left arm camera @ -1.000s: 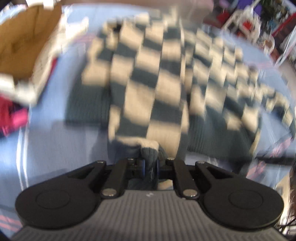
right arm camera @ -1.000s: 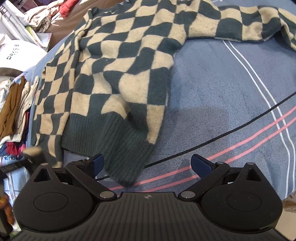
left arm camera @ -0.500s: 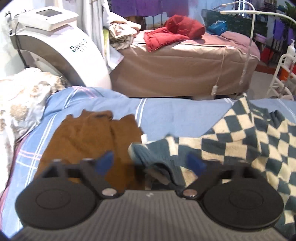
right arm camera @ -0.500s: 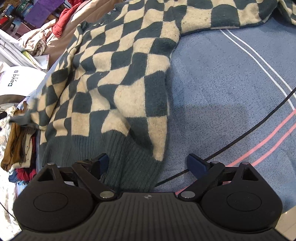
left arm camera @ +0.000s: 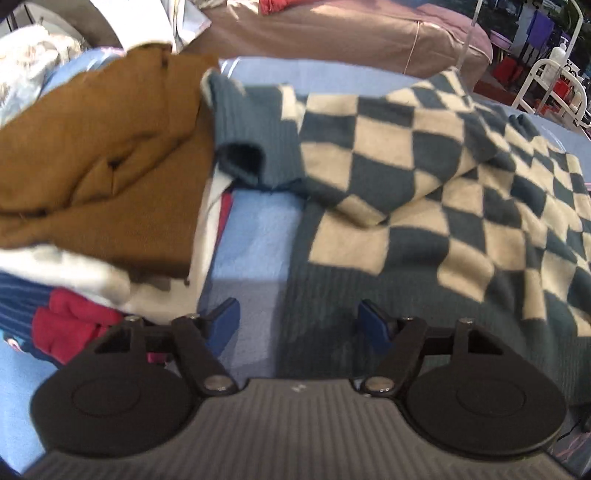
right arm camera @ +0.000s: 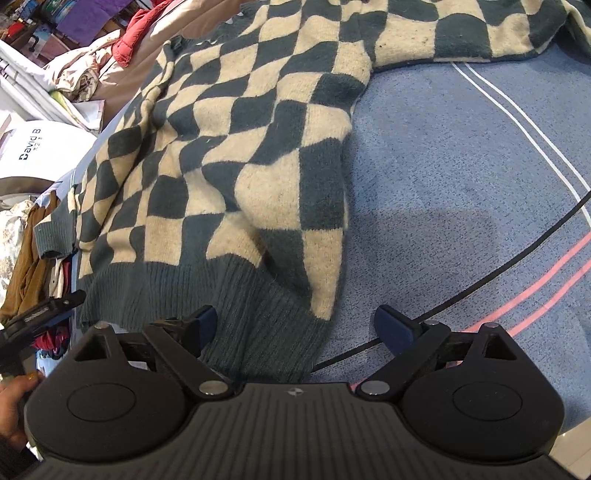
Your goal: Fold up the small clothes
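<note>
A dark teal and cream checkered sweater (left arm camera: 424, 173) lies spread on the blue blanket (left arm camera: 255, 243). Its left sleeve is laid out sideways, and the ribbed cuff (left arm camera: 240, 147) rests against a pile of clothes. My left gripper (left arm camera: 299, 325) is open and empty, just above the sweater's ribbed hem at its left corner. In the right wrist view the sweater (right arm camera: 240, 155) fills the upper left. My right gripper (right arm camera: 295, 325) is open and empty over the hem's right corner (right arm camera: 266, 325). The left gripper (right arm camera: 44, 310) shows at the far left of the right wrist view.
A pile of clothes with a brown garment (left arm camera: 103, 158) on top sits left of the sweater, with white, red and navy pieces beneath. A brown bed (left arm camera: 332, 33) and a white machine (right arm camera: 33, 151) stand beyond. The striped blanket (right arm camera: 480, 184) extends to the right.
My left gripper let go of the sleeve cuff, opened, and moved back down to the hem's left corner. My right gripper moved closer over the hem's right corner and stayed open.
</note>
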`<state>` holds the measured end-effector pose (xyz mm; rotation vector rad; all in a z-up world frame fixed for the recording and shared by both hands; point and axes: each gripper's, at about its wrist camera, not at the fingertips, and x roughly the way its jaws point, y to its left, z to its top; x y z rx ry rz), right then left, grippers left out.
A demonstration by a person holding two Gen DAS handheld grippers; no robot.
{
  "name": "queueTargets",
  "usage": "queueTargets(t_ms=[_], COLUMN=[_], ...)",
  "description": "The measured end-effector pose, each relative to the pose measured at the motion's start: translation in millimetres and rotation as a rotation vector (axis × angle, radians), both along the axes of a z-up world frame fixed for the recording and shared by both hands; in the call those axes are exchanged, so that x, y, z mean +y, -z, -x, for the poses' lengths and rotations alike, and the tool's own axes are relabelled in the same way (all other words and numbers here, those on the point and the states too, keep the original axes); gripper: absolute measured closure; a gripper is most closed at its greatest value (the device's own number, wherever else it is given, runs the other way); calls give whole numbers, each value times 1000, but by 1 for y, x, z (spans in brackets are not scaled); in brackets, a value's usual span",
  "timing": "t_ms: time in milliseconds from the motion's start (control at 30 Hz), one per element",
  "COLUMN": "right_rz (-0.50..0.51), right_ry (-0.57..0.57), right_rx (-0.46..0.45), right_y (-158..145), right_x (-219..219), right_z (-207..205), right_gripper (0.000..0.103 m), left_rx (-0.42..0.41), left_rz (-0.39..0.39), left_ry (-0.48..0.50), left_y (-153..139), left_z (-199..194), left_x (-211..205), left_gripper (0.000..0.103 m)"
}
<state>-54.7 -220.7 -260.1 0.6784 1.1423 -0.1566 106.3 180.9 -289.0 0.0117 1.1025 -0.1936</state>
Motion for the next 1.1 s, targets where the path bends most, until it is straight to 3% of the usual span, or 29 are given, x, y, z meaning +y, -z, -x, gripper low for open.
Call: queueTargets(t_ms=[67,100,133,167,233,467,667,733,767,833,933,1100], right_rz=[-9,-16,-27,-36,-46,-74,-234,-247,-286,-299,-176,-99], right_ry=[-2,6,18,29,45,58,137,194,213,216,116,54], right_rx=[-15,-21,-28,-36,-48,-79,-81,-61,-65,-67,-79,-67], right_y=[2,3,4,6,6,5,17,25,29,28,1,-43], right_x=[-1,-2,-4,-6,-7,-8,0,-3,-5,-7,-5,-61], right_z=[2,3,5,7,9,17,26,27,28,31,30,42], right_gripper=[0,0,0,0,0,0,2,62,69,76,78,80], left_rx=[0,-1,7,21,41,107,150,167,173,181,180,226], left_rz=[29,39,61,82,61,145,179,178,172,175,162,176], left_ry=[5,14,32,44,39,-40,4,9,13,15,24,96], left_y=[5,5,4,3,2,3,2,4,5,6,2,-9], left_z=[0,-1,-2,-3,-5,-10,-18,-21,-22,-23,-22,1], left_x=[5,5,3,1,-8,-2,-7,-11,-13,-15,-18,-31], left_gripper=[40,52,74,83,91,94,95,95,95,95,95,96])
